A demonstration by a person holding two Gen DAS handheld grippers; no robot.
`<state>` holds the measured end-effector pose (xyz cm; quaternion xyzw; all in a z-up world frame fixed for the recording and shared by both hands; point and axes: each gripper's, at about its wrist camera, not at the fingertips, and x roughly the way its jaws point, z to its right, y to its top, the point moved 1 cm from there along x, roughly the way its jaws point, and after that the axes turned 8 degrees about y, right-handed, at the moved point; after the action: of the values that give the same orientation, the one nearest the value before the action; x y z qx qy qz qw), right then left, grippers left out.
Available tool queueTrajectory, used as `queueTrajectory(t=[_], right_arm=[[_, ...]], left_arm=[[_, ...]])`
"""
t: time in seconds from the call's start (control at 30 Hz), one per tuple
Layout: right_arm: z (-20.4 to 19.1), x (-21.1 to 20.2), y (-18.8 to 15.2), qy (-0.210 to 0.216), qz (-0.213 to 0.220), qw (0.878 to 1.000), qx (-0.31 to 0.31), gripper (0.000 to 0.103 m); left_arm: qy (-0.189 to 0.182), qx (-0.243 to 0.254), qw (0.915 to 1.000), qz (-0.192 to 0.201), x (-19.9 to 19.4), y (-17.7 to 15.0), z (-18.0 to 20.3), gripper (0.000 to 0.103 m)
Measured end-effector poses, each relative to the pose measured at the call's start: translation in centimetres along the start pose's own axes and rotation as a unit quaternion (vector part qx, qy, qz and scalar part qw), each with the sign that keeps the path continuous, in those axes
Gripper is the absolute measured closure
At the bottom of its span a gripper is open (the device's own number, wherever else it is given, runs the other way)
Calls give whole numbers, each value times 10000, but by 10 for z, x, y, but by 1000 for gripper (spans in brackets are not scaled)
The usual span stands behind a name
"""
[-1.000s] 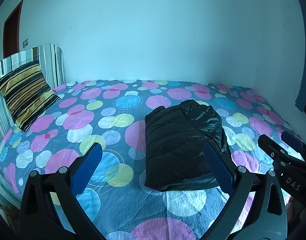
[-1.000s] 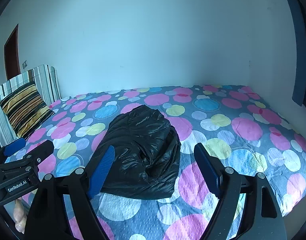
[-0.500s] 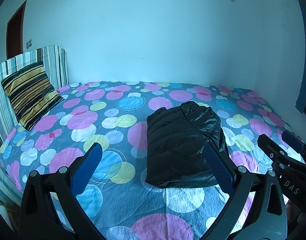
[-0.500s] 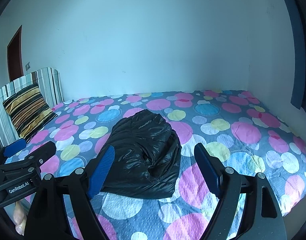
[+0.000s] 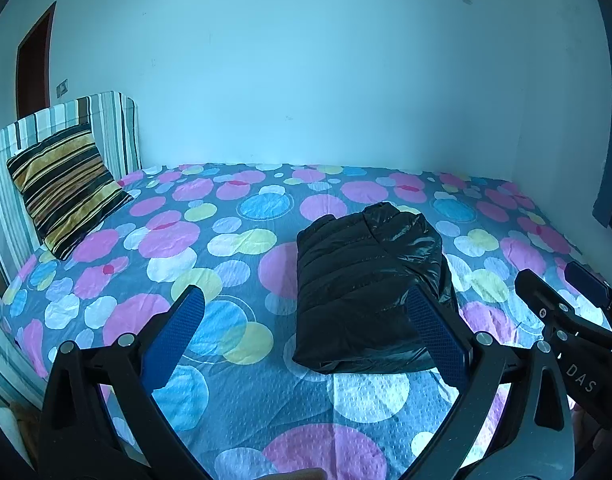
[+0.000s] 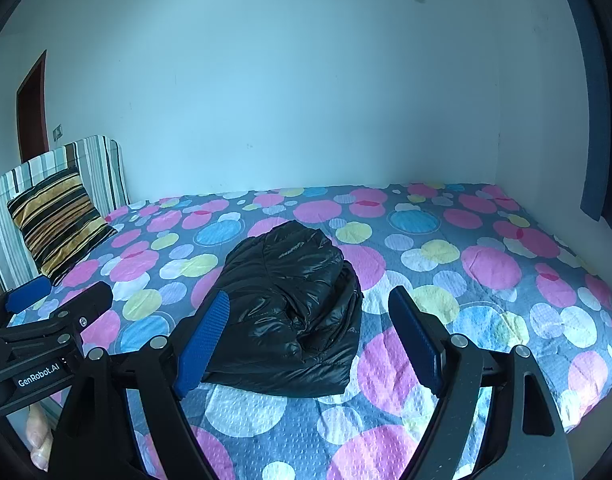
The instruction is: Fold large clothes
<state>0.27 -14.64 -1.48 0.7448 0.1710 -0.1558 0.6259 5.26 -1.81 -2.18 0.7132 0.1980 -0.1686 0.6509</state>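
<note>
A shiny black puffer jacket [image 5: 370, 292] lies folded into a compact rectangle on the bed; it also shows in the right wrist view [image 6: 294, 312]. My left gripper [image 5: 306, 320] is open and empty, held above the bed's near side, short of the jacket. My right gripper [image 6: 310, 328] is open and empty, also held back from the jacket. The right gripper shows at the right edge of the left wrist view [image 5: 566, 304], and the left gripper at the left edge of the right wrist view [image 6: 46, 312].
The bed has a grey sheet with coloured circles [image 5: 226, 240]. A striped cushion [image 5: 62, 184] leans on a striped headboard [image 5: 106, 128] at the left. Pale walls [image 5: 306, 80] close the far and right sides. A dark door [image 5: 30, 64] is at the left.
Both grippers have drawn back and risen a little from the jacket, which looks smaller and farther. The jacket has not moved. Both grippers stay open.
</note>
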Motion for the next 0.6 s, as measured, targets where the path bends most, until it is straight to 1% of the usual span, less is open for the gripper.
queueTrajectory(t=[0.27,0.6], right_arm=[[-1,0,-1,-5,5,10000,-10,22],[-1,0,-1,-10,-3,10000,-5,22]], left_arm=[[42,65,10000,35,-2,0,0,2],[11,113,9999,72,-3,-3,1,2]])
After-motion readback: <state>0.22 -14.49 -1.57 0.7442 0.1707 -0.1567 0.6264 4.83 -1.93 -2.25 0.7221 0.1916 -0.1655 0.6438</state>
